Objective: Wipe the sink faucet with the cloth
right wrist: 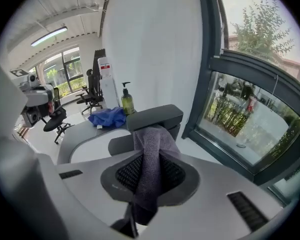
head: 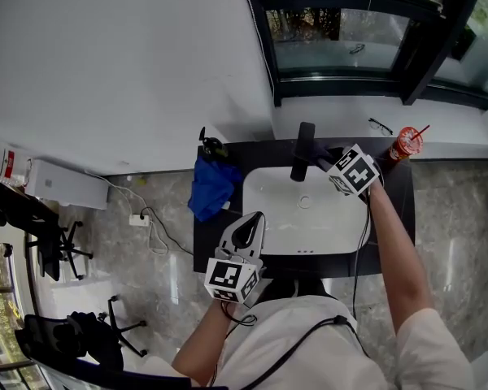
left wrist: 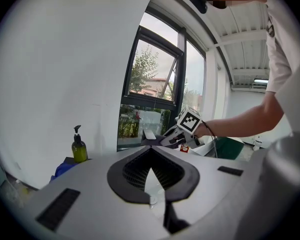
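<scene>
A black faucet (head: 302, 149) stands at the back of the white sink (head: 285, 218), which is set in a black counter. My right gripper (head: 324, 162) is just right of the faucet and shut on a grey cloth (right wrist: 151, 156). In the right gripper view the cloth's upper end lies against the faucet (right wrist: 157, 115) spout. My left gripper (head: 248, 222) hovers over the sink's front left rim, shut with nothing in it. From the left gripper view, that gripper (left wrist: 151, 151) points across at the right gripper (left wrist: 184, 129).
A blue cloth (head: 211, 185) is heaped on the counter left of the sink, with a green soap bottle (head: 213, 146) behind it. A drink cup with a straw (head: 405, 143) stands at the back right. Behind the sink are the wall and a window. Office chairs (right wrist: 57, 119) stand at left.
</scene>
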### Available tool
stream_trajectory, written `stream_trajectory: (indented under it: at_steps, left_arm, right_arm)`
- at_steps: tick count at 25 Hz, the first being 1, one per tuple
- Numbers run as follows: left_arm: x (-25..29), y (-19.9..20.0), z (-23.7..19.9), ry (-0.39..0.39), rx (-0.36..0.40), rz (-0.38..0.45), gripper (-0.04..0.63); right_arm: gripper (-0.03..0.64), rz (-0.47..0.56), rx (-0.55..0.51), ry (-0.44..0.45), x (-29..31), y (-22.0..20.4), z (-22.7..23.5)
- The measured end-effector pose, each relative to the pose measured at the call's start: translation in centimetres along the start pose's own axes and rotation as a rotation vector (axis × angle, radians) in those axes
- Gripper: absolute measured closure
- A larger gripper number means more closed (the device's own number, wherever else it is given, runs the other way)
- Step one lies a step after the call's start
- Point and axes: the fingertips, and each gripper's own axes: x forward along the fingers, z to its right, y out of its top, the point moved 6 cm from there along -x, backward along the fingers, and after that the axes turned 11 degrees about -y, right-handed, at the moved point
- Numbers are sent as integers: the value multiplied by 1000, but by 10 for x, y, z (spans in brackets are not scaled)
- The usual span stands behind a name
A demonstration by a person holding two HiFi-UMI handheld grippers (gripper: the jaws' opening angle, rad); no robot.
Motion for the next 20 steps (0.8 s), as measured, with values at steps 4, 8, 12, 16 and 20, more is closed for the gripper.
stream_trajectory:
  at_steps: [4, 8, 12, 16, 20]
  left_arm:
    - [-3, 1, -2, 2, 1, 1, 603]
    - [-1, 3, 0, -7, 5, 7, 603]
    - [2, 4, 3, -16, 8, 8, 603]
    - [2, 3, 4, -19, 8, 7, 603]
    - [8, 3, 3, -23, 2, 10, 603]
  right_arm:
    - [560, -15, -39, 89, -1, -7, -18]
    - [560, 5, -80, 224, -11, -14, -44]
    - [560, 13, -90, 308, -23, -23, -61]
    - [560, 43, -51, 296, -35, -25, -52]
    - [560, 41, -9, 195, -34, -23, -22]
